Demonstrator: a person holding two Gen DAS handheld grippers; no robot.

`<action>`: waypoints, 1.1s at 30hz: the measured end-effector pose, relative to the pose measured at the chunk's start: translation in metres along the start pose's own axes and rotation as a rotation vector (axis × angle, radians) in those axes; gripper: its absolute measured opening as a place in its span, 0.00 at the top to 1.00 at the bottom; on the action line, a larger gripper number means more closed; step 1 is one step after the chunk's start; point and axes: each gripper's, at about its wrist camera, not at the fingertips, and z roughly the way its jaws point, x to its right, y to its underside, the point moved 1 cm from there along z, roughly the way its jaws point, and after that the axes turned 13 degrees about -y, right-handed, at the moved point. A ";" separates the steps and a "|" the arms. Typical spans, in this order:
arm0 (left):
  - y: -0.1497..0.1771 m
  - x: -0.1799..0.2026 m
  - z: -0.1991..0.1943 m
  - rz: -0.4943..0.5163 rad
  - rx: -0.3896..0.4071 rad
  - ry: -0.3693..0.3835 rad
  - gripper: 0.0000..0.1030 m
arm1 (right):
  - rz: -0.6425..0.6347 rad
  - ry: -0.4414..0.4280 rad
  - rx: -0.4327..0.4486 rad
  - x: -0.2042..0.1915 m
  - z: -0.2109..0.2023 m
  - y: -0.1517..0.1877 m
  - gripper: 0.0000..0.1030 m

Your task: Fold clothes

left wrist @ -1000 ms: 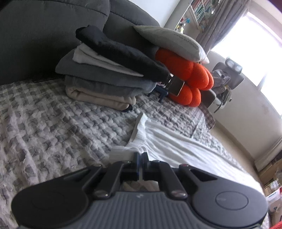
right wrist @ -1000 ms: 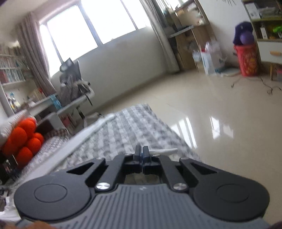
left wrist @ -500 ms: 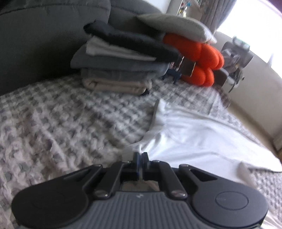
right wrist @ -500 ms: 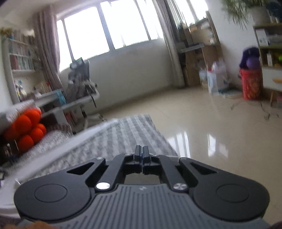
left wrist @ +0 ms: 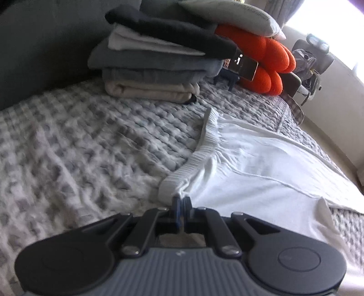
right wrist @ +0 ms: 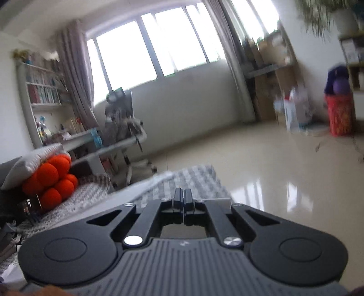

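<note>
1. On a bed [left wrist: 68,145] with a grey-checked quilt lies a white garment [left wrist: 250,164], spread flat; its ribbed waistband [left wrist: 200,150] faces the left gripper [left wrist: 180,202].
2. Left fingers are pressed together, pinching the waistband's near corner.
3. Right gripper [right wrist: 183,200] has its fingers pressed together over the bed's far edge; a blurred white strip lies just beyond, and whether it is pinched cannot be told.
4. Behind the garment stands a stack of folded clothes [left wrist: 154,59], with an orange cushion [left wrist: 266,61] and a grey pillow [left wrist: 229,16] beside it.
5. Nothing lies between stack and garment.
6. No writing is readable.
</note>
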 end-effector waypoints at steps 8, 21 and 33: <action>-0.014 -0.014 -0.018 -0.081 0.001 0.054 0.97 | -0.093 -0.184 0.160 -0.040 -0.032 -0.054 0.99; 0.020 -0.008 -0.003 0.061 -0.029 -0.031 0.97 | 0.107 0.054 -0.189 0.025 -0.047 0.049 0.99; 0.025 -0.023 -0.006 0.059 -0.053 -0.080 0.99 | 0.067 0.064 -0.280 0.031 -0.047 0.063 0.92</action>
